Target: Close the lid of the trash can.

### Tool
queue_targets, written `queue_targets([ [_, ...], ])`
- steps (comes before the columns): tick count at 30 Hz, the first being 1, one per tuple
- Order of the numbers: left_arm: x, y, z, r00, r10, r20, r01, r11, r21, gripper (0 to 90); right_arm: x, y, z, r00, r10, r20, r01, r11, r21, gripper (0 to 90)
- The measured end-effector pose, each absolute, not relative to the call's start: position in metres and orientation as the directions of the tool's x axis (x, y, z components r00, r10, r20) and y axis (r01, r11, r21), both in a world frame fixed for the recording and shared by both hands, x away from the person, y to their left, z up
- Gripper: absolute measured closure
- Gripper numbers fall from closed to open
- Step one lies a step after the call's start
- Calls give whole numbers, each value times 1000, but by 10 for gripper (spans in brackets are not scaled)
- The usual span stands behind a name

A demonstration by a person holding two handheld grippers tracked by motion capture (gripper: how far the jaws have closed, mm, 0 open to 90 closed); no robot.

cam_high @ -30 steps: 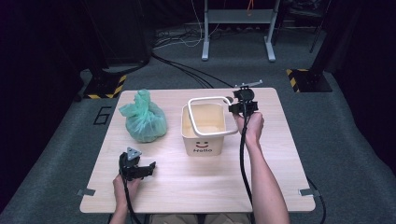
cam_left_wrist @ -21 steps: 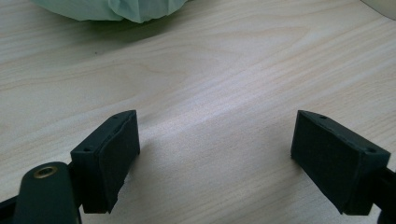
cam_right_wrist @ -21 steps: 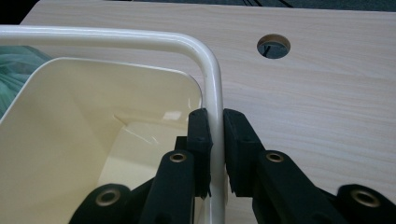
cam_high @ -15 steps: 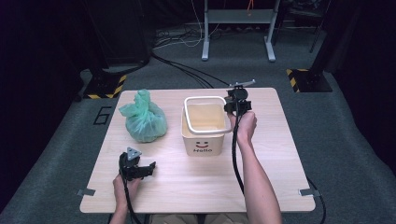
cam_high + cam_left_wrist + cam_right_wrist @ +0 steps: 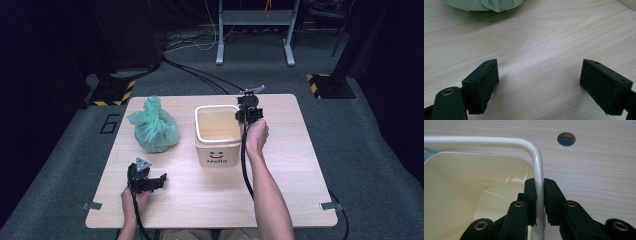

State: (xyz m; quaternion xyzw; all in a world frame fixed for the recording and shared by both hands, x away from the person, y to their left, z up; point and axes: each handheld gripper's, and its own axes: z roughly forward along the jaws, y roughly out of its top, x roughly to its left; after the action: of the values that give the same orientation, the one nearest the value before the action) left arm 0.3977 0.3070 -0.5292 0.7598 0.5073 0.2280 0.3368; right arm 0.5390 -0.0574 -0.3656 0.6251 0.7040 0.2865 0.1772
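Right gripper (image 5: pixel 539 202): jaws together on the white wire handle (image 5: pixel 537 165) of the cream bucket (image 5: pixel 216 131), pads pressing the rod from both sides just below its bend. In the high view the right gripper (image 5: pixel 248 114) sits at the bucket's 3 o'clock rim.

Change noted: 1 second ago the handle stood raised in a loop over the bucket mouth. Half a second ago it was already lower. It now lies down along the rim, and the bucket opening is unobstructed from above. The bucket itself holds its position, centre of the table (image 5: pixel 280 200), smiley face and lettering toward the person at 6 o'clock. The interior appears empty.

Left gripper (image 5: pixel 145 179): jaws wide apart, nothing between them, resting low over bare wood at the table's 7 o'clock. No shift in its position across the 3 high views. In the left gripper view the green bag (image 5: pixel 486 5) lies at 12 o'clock ahead of the jaws, well apart from them.

Green bag (image 5: pixel 154 127): knotted at the top, standing at the bucket's 9 o'clock, near but not touching it. Unmoved.

Assessment: folding the handle aside likely clears the mouth so the bag can go in. The right gripper must release the handle, or hold it down, while the idle left gripper takes the bag.
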Motion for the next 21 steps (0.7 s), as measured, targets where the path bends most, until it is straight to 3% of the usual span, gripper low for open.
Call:
queue_targets([
  [21, 398, 307, -529, 382, 924, 5, 617, -259, 743, 151, 525, -53, -372, -156, 980, 123, 789, 49, 612, 753],
])
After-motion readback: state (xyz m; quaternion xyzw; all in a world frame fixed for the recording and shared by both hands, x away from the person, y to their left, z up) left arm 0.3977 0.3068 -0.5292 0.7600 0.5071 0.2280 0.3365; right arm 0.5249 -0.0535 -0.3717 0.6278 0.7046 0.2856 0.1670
